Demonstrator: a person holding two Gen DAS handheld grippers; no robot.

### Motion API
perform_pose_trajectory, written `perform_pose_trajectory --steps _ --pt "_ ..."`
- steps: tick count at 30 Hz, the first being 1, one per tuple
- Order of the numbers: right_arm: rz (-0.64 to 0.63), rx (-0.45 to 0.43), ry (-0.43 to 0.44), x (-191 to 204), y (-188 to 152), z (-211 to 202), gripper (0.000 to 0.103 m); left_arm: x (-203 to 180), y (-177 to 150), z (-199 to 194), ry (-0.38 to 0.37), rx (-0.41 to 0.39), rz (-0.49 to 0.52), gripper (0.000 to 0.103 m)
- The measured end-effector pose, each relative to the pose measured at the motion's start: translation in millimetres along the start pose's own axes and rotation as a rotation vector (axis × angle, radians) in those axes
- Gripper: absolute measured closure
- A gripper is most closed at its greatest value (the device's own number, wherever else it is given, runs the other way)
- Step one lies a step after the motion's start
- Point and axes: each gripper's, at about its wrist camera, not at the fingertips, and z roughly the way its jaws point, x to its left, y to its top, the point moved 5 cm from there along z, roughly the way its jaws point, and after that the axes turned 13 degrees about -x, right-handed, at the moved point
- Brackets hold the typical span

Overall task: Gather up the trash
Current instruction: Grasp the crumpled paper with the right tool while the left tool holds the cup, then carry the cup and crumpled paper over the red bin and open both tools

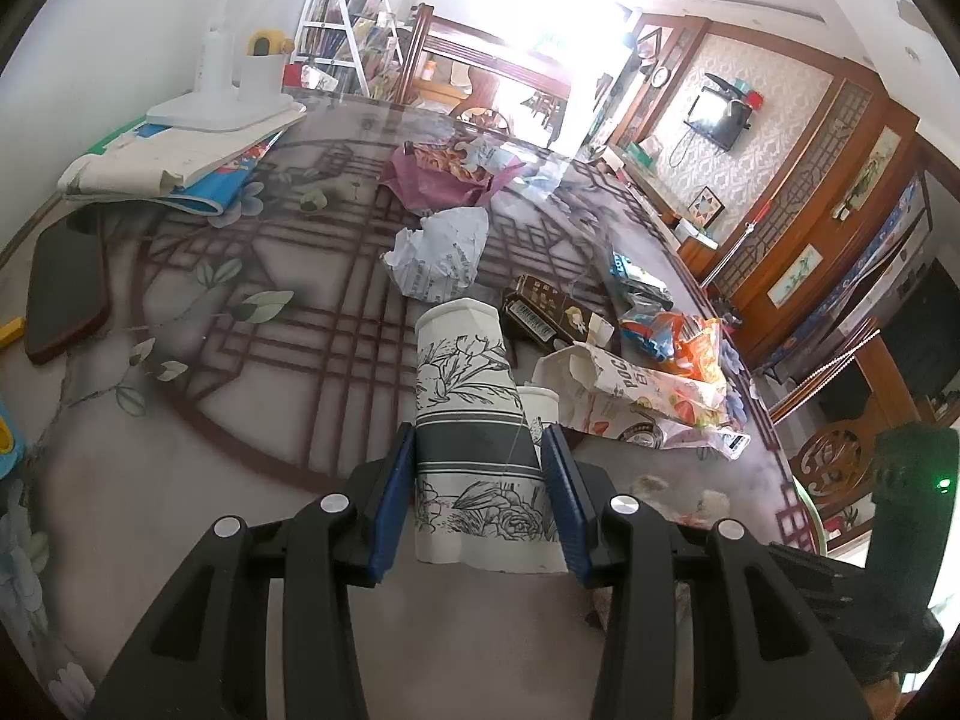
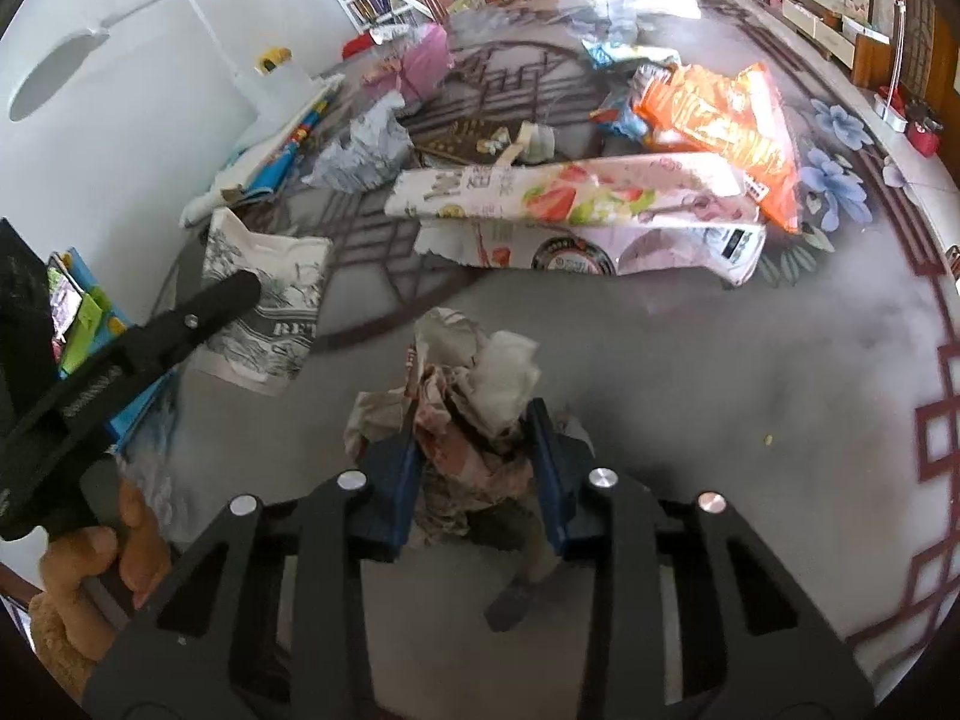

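A: What is seen, from the largest thing down?

B: A bench [image 1: 252, 480] with a patterned top is spread beneath both grippers. Ahead of the right gripper [image 2: 477, 444] and a little to its right, a long strawberry-printed wrapper [image 2: 576, 192] is laid flat, with an orange snack bag [image 2: 726, 120] beyond it.

A: And the left gripper [image 1: 480, 480]?

B: It is clamped on a flattened paper cup [image 1: 474, 420] printed with flowers; the cup is pressed between the blue pads and projects forward past them. A crumpled sheet of paper [image 1: 438, 258] is seen farther ahead, and a dark box [image 1: 540, 306] ahead to the right.

A: What is held on the right?

B: A wad of crumpled tissue [image 2: 474, 396] is pinched between its pads, bulging above the fingertips.
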Motion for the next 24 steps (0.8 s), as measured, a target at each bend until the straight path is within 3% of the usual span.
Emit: perform_pose_trajectory --steps 15,24 --pt "-0.02 -0.174 0.009 1.8 25.0 -65.1 0.071 -9.6 -3.5 -10.7 0.02 -0.017 0.079 0.063" --pt "-0.052 -0.264 -0.067 -18.7 23.0 -134.8 0.071 -71.8 -7.4 -35.7 -0.089 -0.016 0.16 0.063"
